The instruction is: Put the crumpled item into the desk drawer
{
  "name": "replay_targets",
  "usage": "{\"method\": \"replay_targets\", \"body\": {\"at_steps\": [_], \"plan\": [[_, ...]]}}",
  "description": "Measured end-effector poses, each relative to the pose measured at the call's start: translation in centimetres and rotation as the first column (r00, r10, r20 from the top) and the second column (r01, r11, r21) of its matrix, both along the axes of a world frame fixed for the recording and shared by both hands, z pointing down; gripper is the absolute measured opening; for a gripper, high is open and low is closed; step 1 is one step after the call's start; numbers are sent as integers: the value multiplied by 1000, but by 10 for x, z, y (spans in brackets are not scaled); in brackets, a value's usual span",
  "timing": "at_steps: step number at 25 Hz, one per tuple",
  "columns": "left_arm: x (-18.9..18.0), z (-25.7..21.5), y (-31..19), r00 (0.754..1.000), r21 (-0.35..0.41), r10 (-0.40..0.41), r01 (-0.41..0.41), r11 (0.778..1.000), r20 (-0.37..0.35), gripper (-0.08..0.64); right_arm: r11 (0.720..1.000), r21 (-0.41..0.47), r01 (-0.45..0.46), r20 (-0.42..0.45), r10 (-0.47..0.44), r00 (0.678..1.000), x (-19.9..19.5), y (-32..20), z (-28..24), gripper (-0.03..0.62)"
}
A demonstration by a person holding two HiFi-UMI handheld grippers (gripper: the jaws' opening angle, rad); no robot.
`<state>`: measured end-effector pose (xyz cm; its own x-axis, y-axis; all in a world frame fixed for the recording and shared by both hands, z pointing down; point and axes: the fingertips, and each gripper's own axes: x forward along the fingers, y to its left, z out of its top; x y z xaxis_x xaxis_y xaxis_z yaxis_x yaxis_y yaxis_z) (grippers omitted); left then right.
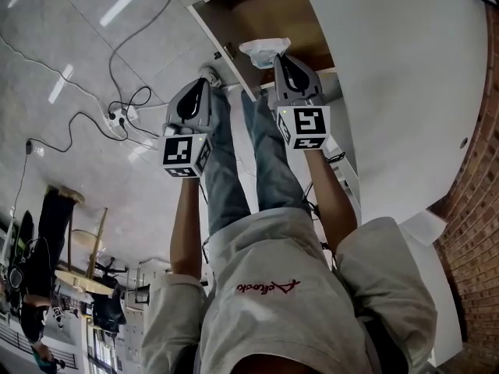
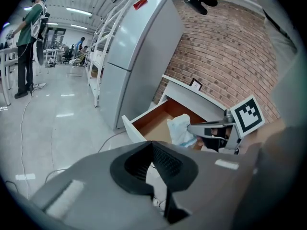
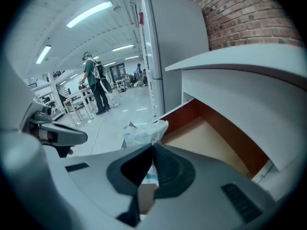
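Observation:
The crumpled white item (image 1: pixel 264 49) hangs over the open desk drawer (image 1: pixel 273 10), whose inside is brown wood. My right gripper (image 1: pixel 277 58) is shut on the item's near end. In the right gripper view the crumpled item (image 3: pixel 143 132) sticks out beyond the right gripper (image 3: pixel 153 148), above the drawer (image 3: pixel 216 140). My left gripper (image 1: pixel 207 77) is shut and holds nothing, just left of the drawer's front corner. From the left gripper view, the left gripper (image 2: pixel 153 145) points toward the drawer (image 2: pixel 154 122), with the item (image 2: pixel 181 129) held by the right gripper (image 2: pixel 192 127).
The white desk top (image 1: pixel 398 68) spreads to the right of the drawer, against a brick wall (image 2: pixel 225 47). A grey fridge (image 2: pixel 139 47) stands past the desk. Cables and a power strip (image 1: pixel 118 118) lie on the floor to the left. A person (image 3: pixel 94 83) stands far off.

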<state>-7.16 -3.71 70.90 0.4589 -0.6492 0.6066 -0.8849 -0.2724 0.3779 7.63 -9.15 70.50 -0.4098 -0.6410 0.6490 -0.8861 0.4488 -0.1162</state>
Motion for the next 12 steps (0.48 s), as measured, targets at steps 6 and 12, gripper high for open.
{"method": "replay_targets", "body": {"at_steps": [6, 12], "plan": [[7, 5, 4, 1000, 15, -1, 1, 1000, -17, 8, 999, 48, 8, 6, -8, 1000, -14, -39, 5, 14], [8, 12, 10, 1000, 10, -4, 4, 1000, -25, 8, 999, 39, -10, -15, 10, 1000, -18, -75, 22, 14]]}}
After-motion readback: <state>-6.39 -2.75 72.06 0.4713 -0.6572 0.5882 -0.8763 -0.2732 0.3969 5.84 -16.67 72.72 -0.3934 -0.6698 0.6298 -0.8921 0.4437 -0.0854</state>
